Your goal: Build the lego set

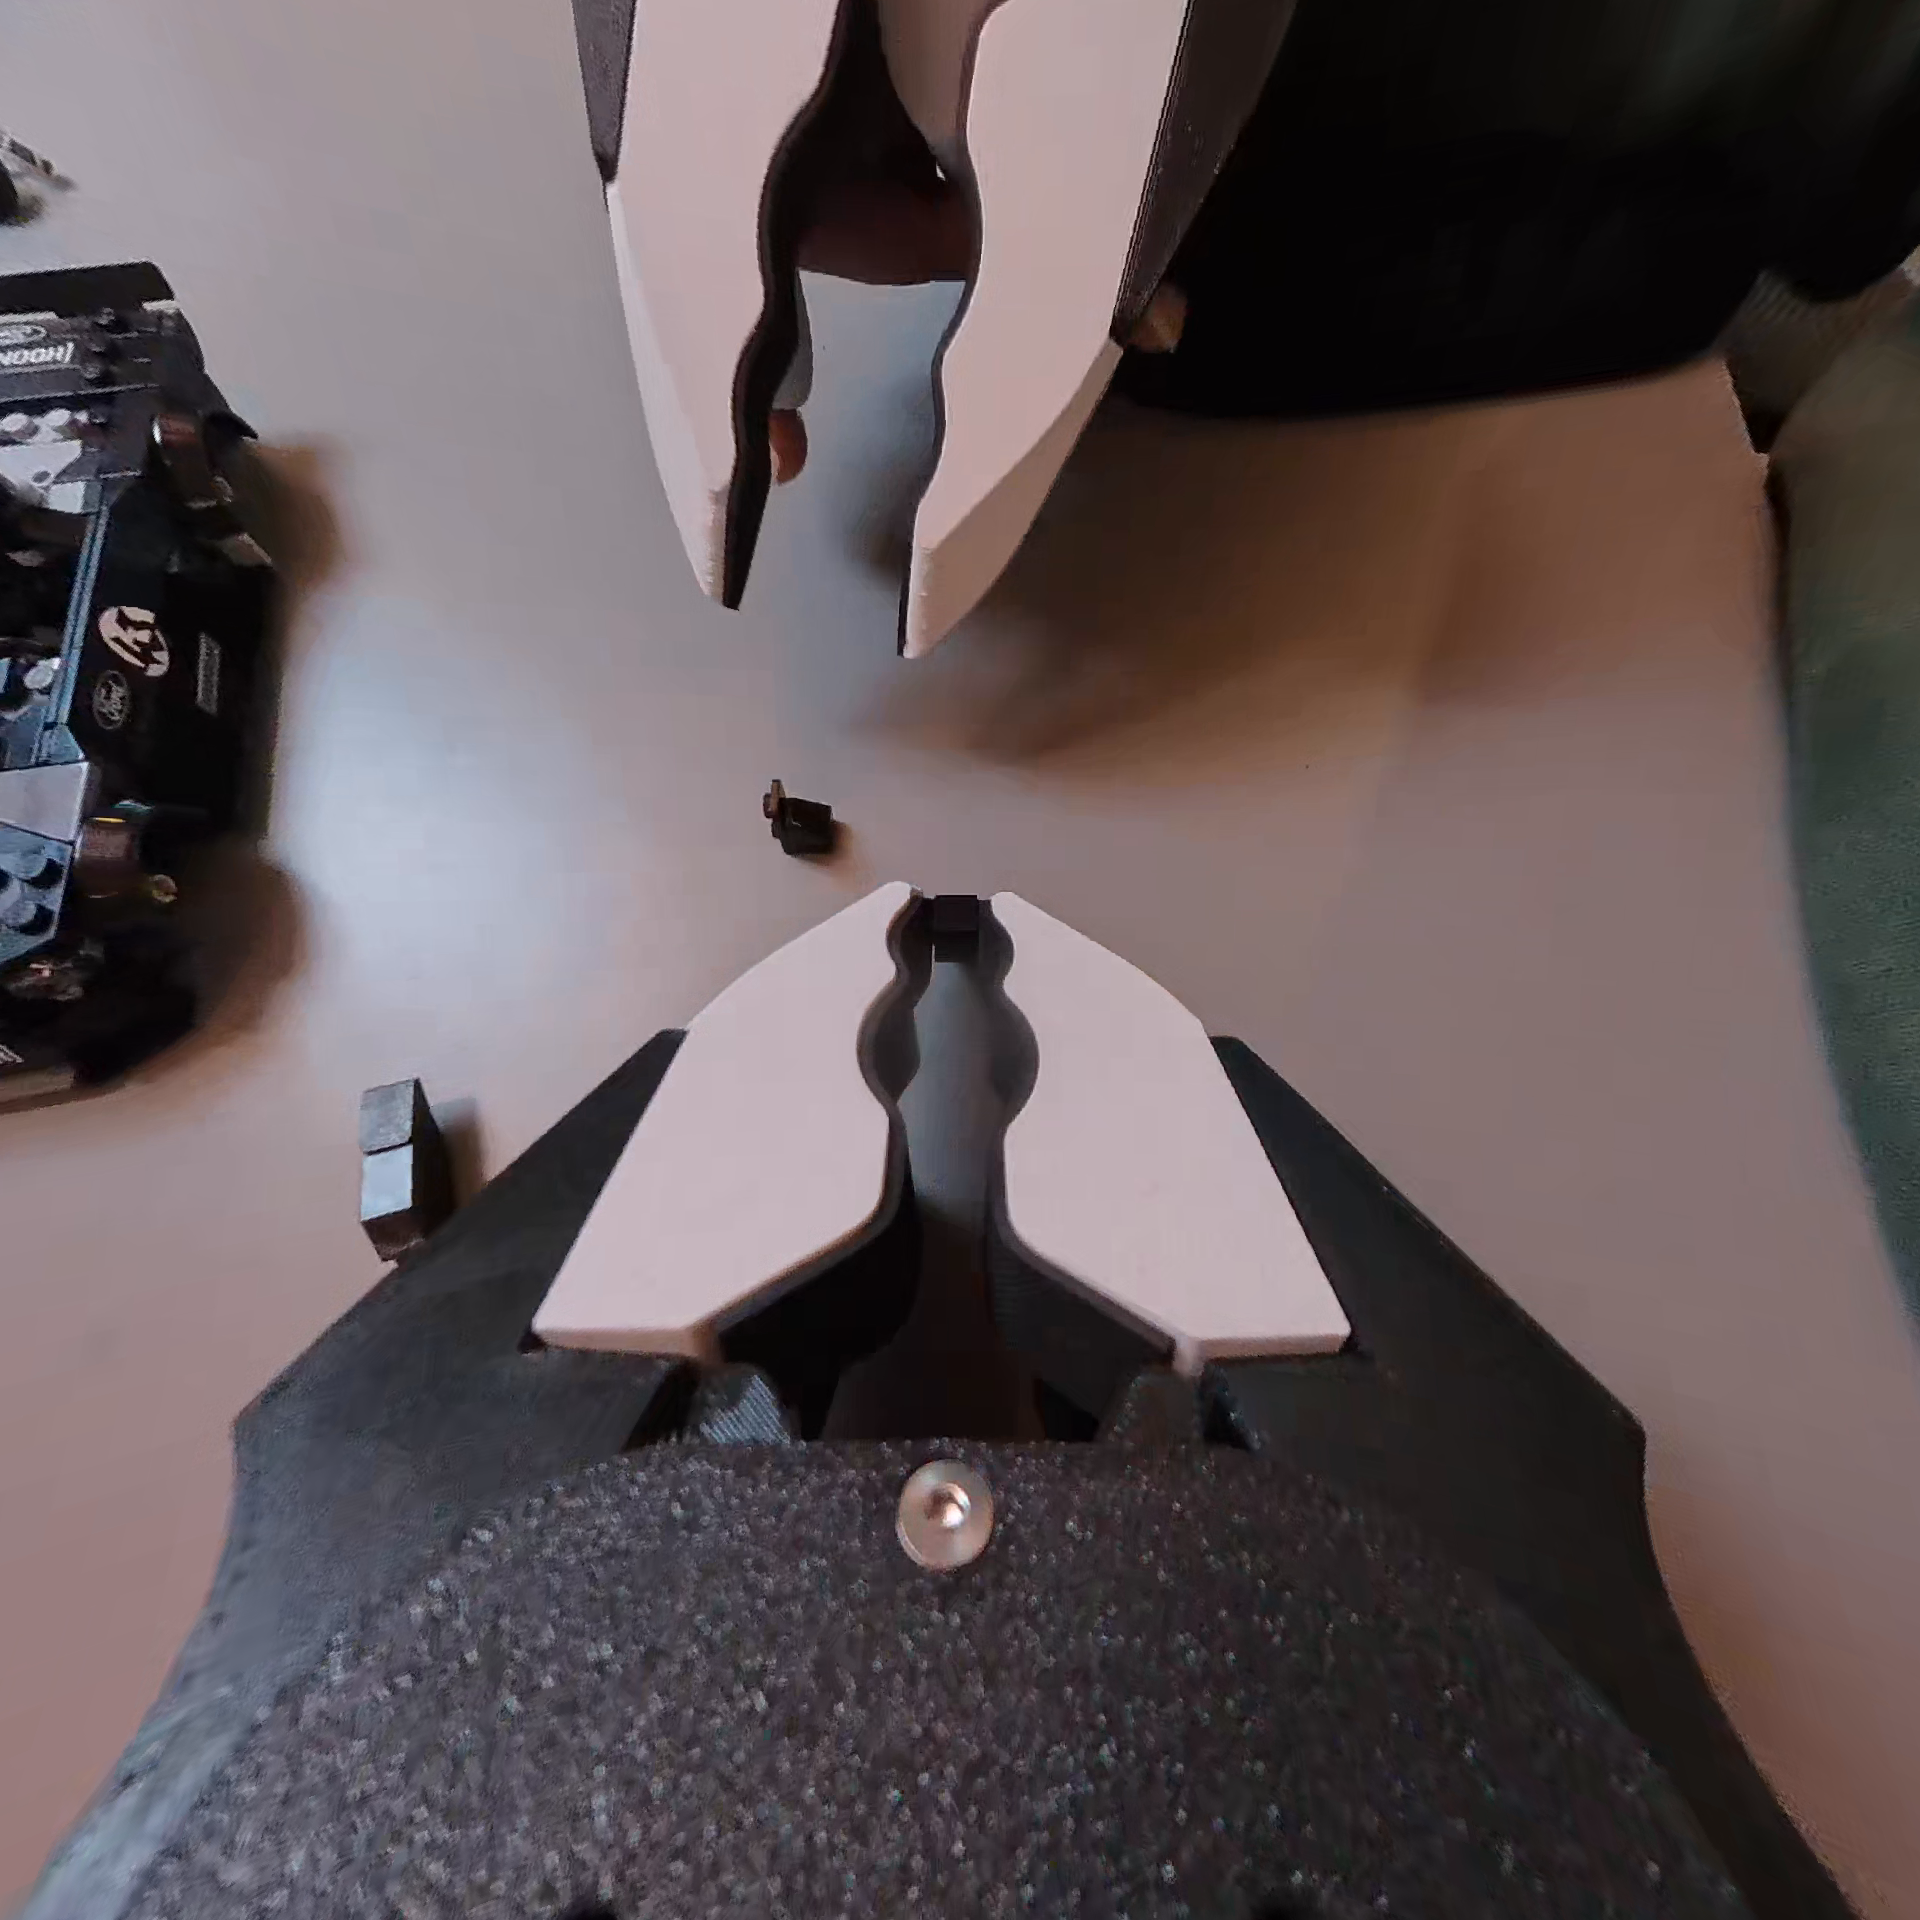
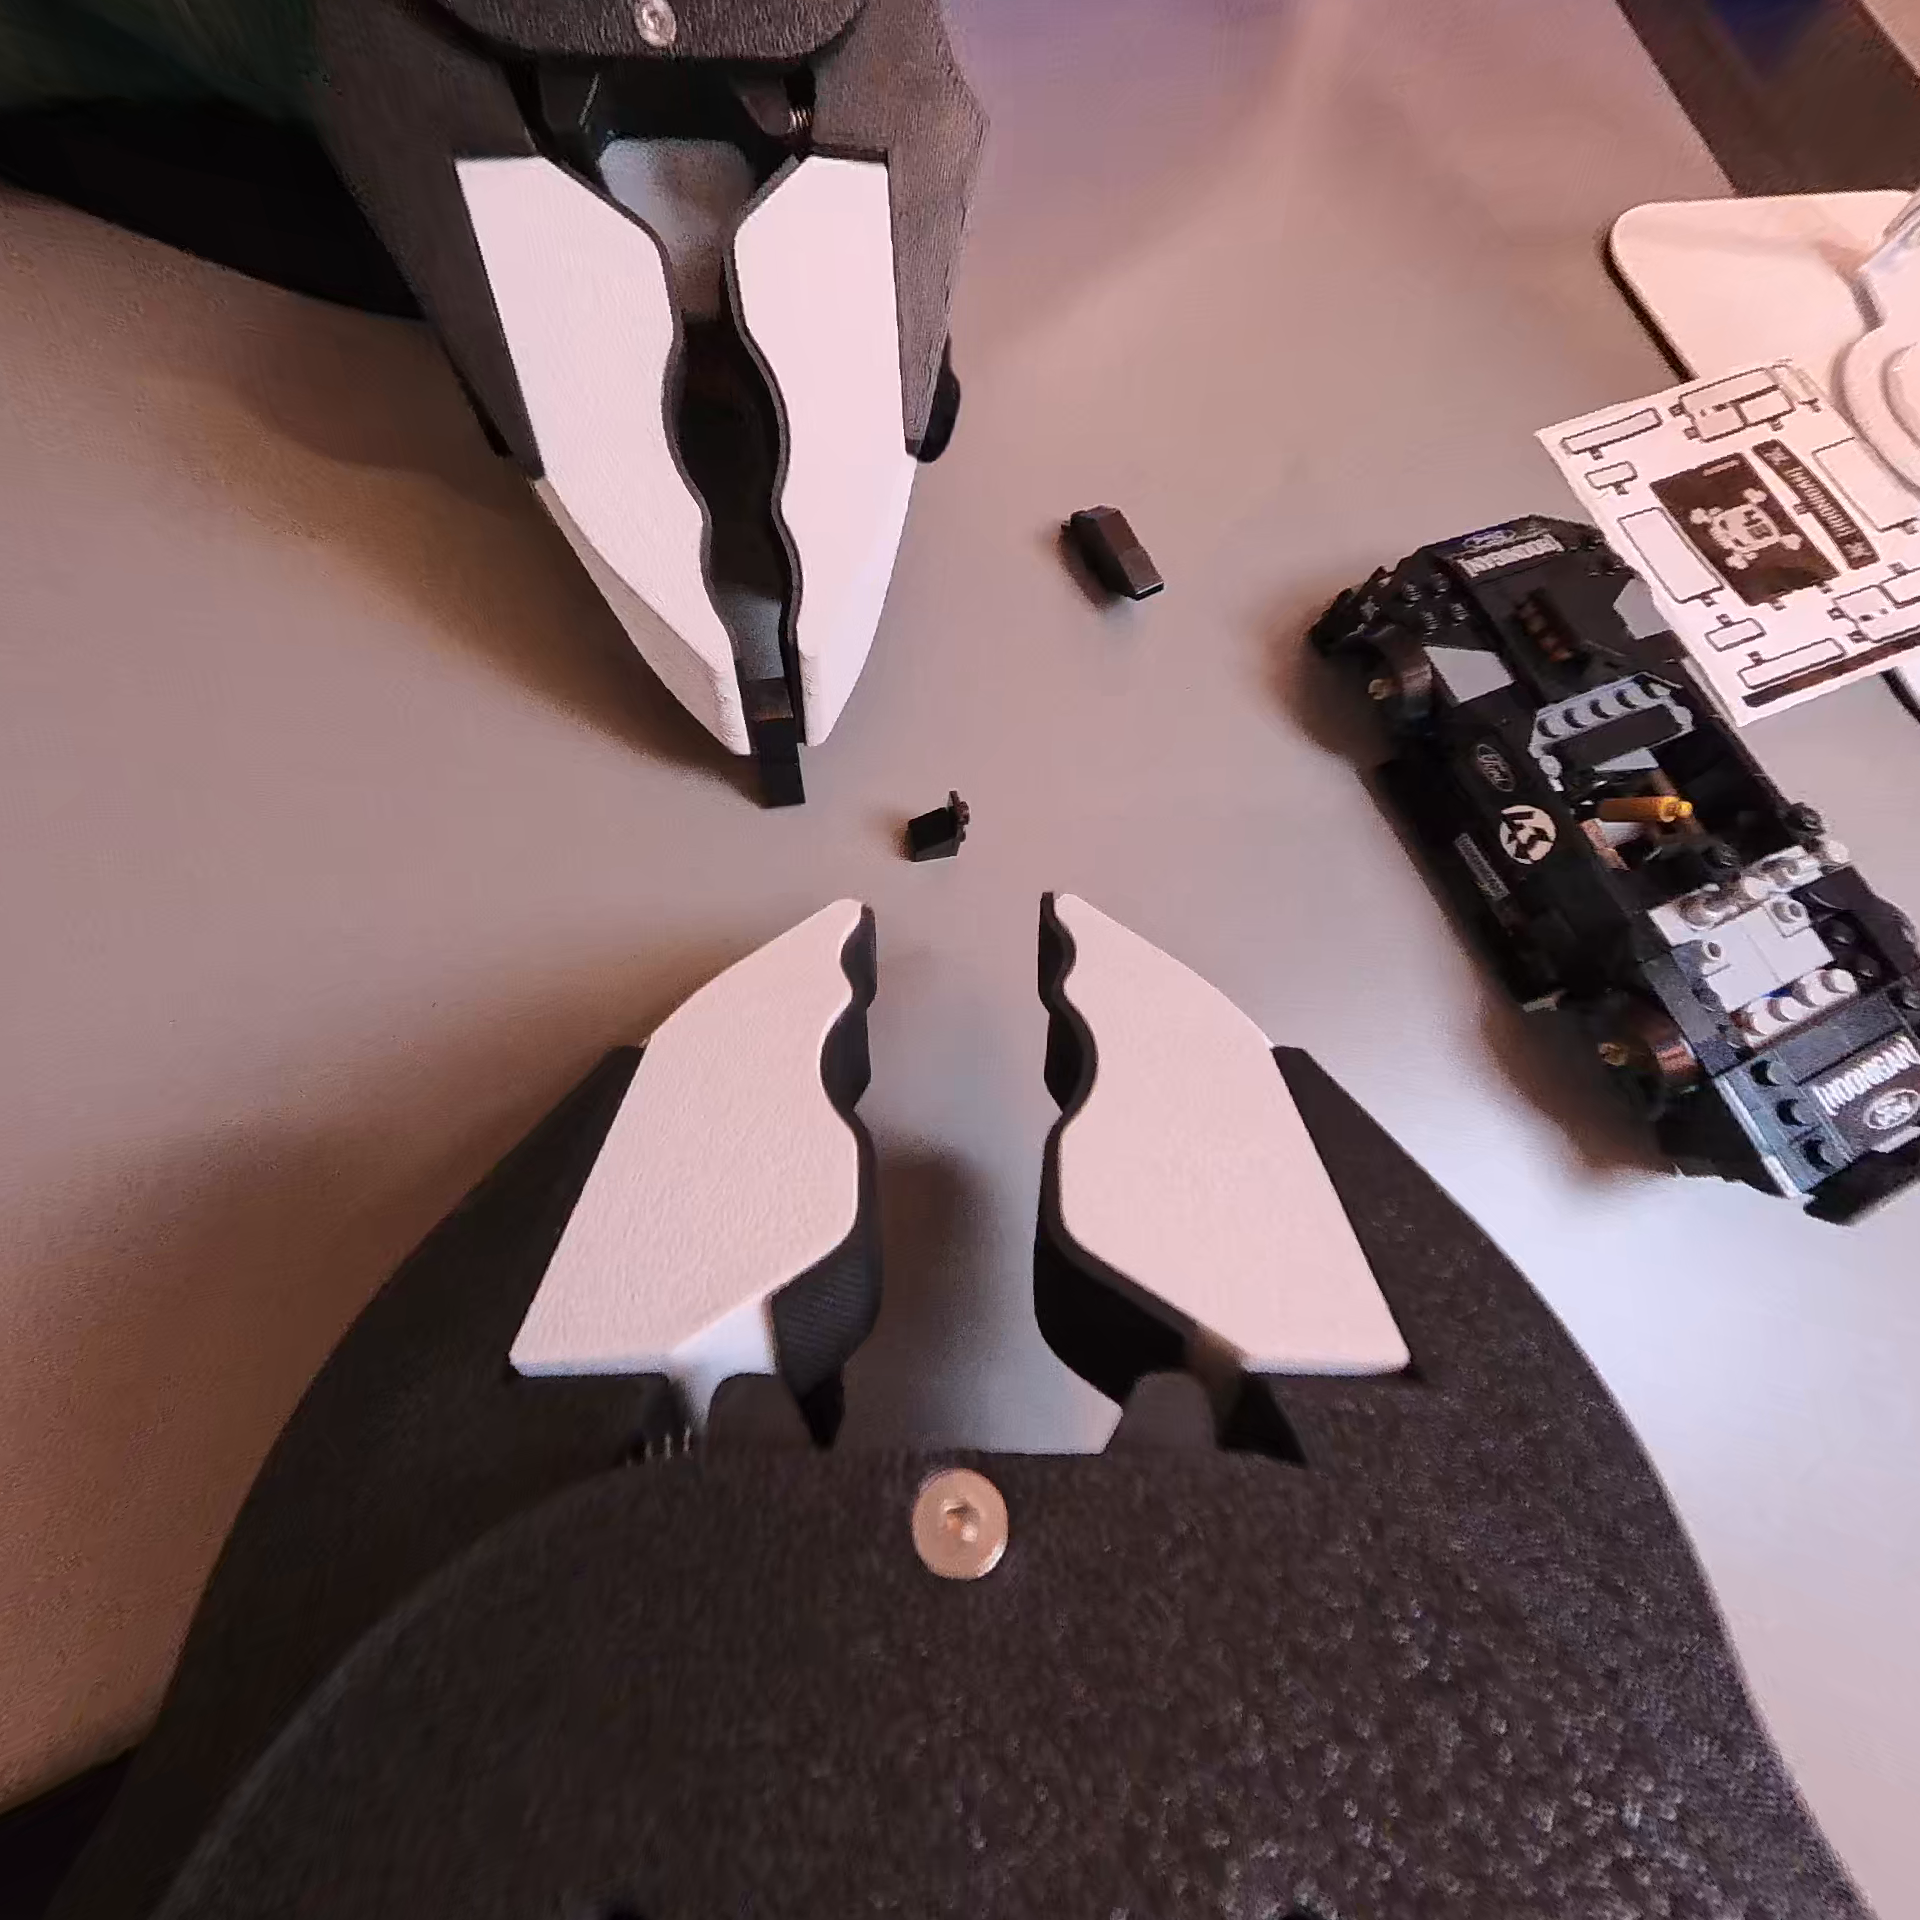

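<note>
Left gripper (image 2: 774, 743) fingers pinch a small black brick (image 2: 779, 764) above the counter (image 2: 312, 831). Right gripper (image 2: 958, 914) fingers spread, empty. Tiny black piece (image 2: 938, 828) lies between them. Black car model (image 2: 1662, 862) off to one side.

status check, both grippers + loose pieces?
Left gripper shut on small black piece. Right gripper open, empty. Tiny black clip piece on table between them. Nothing blocking.

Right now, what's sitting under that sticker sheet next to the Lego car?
The sticker sheet overlaps the front corner of the black Lego car and the edge of a white tray. What else lies beneath the sheet is covered.
</note>
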### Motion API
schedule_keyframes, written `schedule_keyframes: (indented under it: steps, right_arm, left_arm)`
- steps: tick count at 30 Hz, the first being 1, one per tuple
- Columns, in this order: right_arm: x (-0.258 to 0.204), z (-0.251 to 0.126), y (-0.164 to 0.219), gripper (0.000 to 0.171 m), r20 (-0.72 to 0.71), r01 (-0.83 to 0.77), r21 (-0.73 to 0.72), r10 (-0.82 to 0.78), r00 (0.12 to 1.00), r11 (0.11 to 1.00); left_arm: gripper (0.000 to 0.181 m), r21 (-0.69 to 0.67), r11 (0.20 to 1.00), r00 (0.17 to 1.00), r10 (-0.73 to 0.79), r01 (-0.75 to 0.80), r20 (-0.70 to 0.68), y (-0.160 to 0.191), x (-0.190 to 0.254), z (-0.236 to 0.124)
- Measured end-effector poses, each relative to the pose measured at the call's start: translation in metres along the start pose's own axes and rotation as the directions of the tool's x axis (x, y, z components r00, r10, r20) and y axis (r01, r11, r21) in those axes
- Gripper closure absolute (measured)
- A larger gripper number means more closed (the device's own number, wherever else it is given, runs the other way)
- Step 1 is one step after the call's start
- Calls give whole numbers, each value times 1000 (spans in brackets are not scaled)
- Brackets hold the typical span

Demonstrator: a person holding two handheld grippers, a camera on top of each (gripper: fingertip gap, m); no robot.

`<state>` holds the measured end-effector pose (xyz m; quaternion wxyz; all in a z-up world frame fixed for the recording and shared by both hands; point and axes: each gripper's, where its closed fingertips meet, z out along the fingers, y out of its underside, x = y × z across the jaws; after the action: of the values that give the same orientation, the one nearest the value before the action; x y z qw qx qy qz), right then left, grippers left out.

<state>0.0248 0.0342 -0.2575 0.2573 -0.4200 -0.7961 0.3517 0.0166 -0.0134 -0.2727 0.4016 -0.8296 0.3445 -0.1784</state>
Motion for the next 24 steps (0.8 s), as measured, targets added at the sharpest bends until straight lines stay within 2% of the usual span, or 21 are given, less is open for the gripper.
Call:
schedule_keyframes:
  steps: [4,7,14,16,17,19,22,24]
  right_arm:
    - [-1,2,-1,141,12,-15,2,14,1000,1000]
    - [-3,7,-2,142,18,-11,-7,11,1000,1000]
    - [-2,29,-2,147,48,50,-96,-45,998,994]
    - [1,33,-1,161,39,71,-124,-67,997,990]
    - [3,32,-4,171,20,84,-102,-82,996,991]
    - [10,22,-20,171,-39,93,4,-93,995,996]
    - [17,-7,-58,171,-145,121,228,-90,985,966]
    - [16,-7,-58,171,-141,136,192,-109,984,972]
  left_arm:
    - [172,-14,1000,1000,-1,1,3,2,-1,0]
    - [161,-33,999,1000,-9,9,4,4,-1,1]
    - [156,63,996,998,-61,61,1,-9,-7,-18]
    - [158,83,994,997,-70,67,40,-9,-16,-24]
    - [159,91,994,996,-74,68,55,-10,-18,-27]
    - [164,129,987,991,-109,99,75,-15,-24,-31]
    - [163,258,932,964,-265,256,-1,-32,-28,-38]
    - [165,273,905,942,-336,327,-14,-30,-37,-43]
